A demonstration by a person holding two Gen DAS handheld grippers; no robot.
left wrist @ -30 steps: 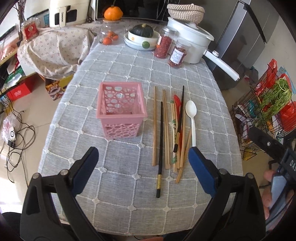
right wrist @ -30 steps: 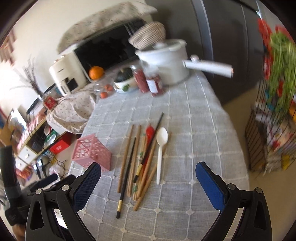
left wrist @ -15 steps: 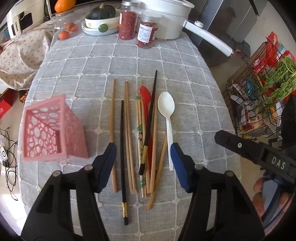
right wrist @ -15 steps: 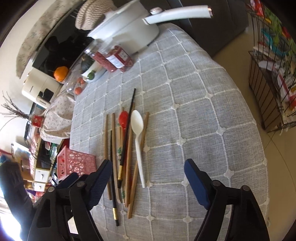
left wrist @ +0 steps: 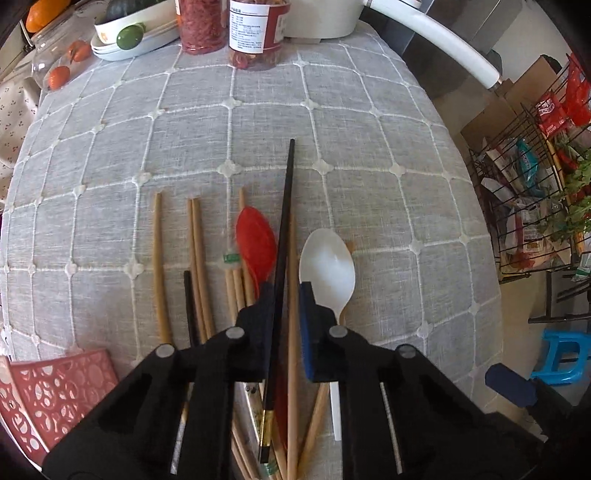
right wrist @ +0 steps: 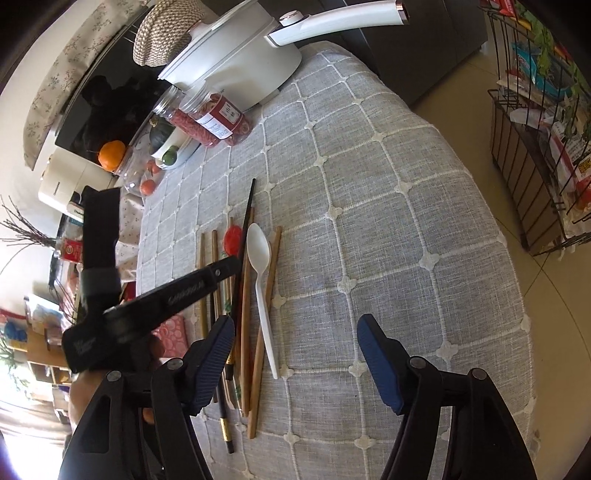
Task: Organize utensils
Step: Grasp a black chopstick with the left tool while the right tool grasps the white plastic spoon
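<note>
Several wooden chopsticks (left wrist: pixel 159 266), two black chopsticks, a red spoon (left wrist: pixel 255 242) and a white spoon (left wrist: pixel 327 264) lie in a row on the grey checked tablecloth (left wrist: pixel 295 147). My left gripper (left wrist: pixel 285 291) is low over the row, its jaws narrowed around one black chopstick (left wrist: pixel 284 221) and a wooden one beside it; contact is unclear. The pink basket (left wrist: pixel 48 391) stands at the lower left. In the right wrist view my right gripper (right wrist: pixel 295 339) is open and empty above the handle ends, right of the white spoon (right wrist: pixel 258 251). The left gripper (right wrist: pixel 184 291) shows there too.
Two jars (left wrist: pixel 258 29), a white pot with a long handle (right wrist: pixel 332 22), a bowl (left wrist: pixel 129 33) and small oranges stand at the table's far end. A wire rack (left wrist: pixel 535 184) with packets stands off the right edge. A blue stool (left wrist: pixel 565 354) is on the floor.
My left gripper has come down and forward onto the utensil row and narrowed its jaws around a black chopstick. My right gripper has moved closer to the table, still open.
</note>
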